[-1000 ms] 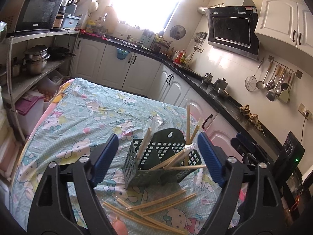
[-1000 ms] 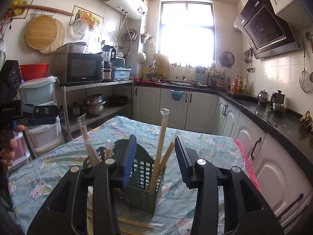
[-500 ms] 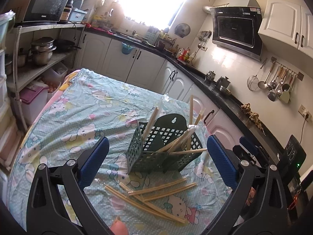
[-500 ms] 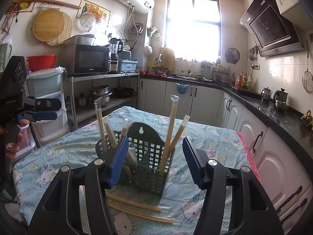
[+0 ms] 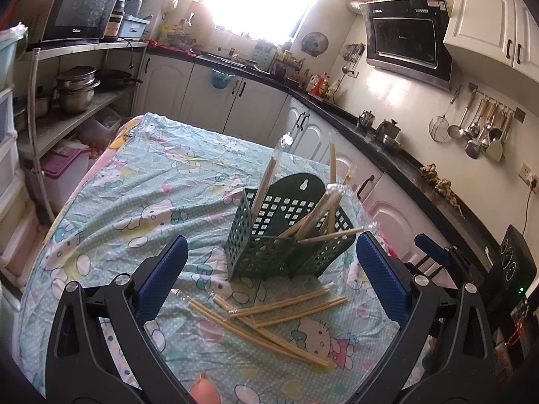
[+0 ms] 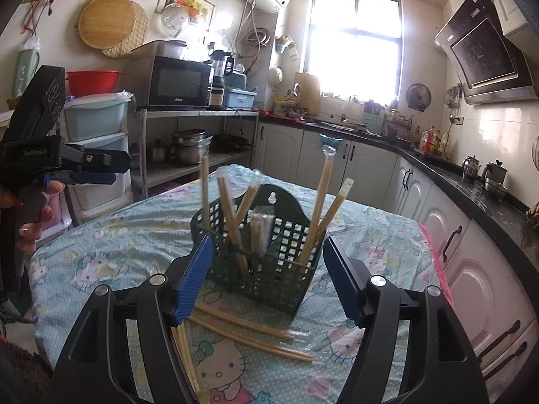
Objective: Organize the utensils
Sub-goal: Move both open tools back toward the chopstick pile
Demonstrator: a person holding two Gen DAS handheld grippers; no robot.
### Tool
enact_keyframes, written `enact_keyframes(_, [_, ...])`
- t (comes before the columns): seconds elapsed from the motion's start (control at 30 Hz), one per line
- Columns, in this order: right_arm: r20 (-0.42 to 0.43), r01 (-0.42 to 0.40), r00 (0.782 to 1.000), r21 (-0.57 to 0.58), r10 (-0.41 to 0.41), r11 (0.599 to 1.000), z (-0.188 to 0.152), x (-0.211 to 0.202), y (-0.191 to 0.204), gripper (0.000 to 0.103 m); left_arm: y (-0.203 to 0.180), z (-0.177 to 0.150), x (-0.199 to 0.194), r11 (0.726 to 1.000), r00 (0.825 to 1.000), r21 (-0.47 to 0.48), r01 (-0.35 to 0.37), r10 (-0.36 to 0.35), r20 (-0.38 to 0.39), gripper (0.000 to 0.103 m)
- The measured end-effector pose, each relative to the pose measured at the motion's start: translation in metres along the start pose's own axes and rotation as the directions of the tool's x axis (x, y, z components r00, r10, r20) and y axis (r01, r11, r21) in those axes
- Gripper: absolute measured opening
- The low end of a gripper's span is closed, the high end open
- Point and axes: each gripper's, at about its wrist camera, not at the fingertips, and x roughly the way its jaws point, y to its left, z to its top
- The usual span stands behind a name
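Note:
A dark green slotted utensil holder (image 5: 286, 235) stands on the table and holds several wrapped chopstick pairs (image 5: 313, 215) that lean out of its compartments. It also shows in the right wrist view (image 6: 269, 252). Several more wrapped chopsticks (image 5: 269, 316) lie loose on the cloth in front of it; they also show in the right wrist view (image 6: 249, 333). My left gripper (image 5: 269, 279) is open and empty above the loose chopsticks. My right gripper (image 6: 266, 276) is open and empty, just short of the holder.
The table has a pale blue cartoon-print cloth (image 5: 151, 188). Kitchen counters and white cabinets (image 5: 387, 202) run along the far and right sides. A metal shelf rack with pots (image 5: 67, 91) stands at the left. The other gripper shows at the left of the right wrist view (image 6: 50, 155).
Both grippers have pulled back from the holder and opened wider. The holder and loose chopsticks now sit farther off in both views.

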Motion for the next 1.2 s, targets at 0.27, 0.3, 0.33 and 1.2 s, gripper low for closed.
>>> enact_keyframes(0.27, [-0.040, -0.021, 0.999, -0.031, 0.020, 0.999, -0.012, 0.003, 0.011, 0.067, 0.003, -0.013, 0.003, 1.000, 0.999, 0.015, -0.023, 0.023, -0.029, 0.092])
enact_keyframes(0.3, [-0.046, -0.024, 0.999, -0.036, 0.023, 0.999, -0.013, 0.004, 0.013, 0.067, 0.004, -0.015, 0.004, 1.000, 0.999, 0.015, -0.026, 0.026, -0.035, 0.092])
enact_keyframes(0.33, [-0.050, -0.026, 0.998, -0.040, 0.024, 0.999, -0.013, 0.005, 0.014, 0.067, 0.005, -0.016, 0.005, 0.999, 0.999, 0.015, -0.028, 0.028, -0.041, 0.092])
enact_keyframes(1.2, [-0.270, -0.154, 0.959, -0.243, 0.086, 0.958, -0.062, 0.052, 0.060, 0.064, 0.060, -0.059, 0.049, 0.986, 0.970, -0.129, -0.101, 0.069, -0.232, 0.092])
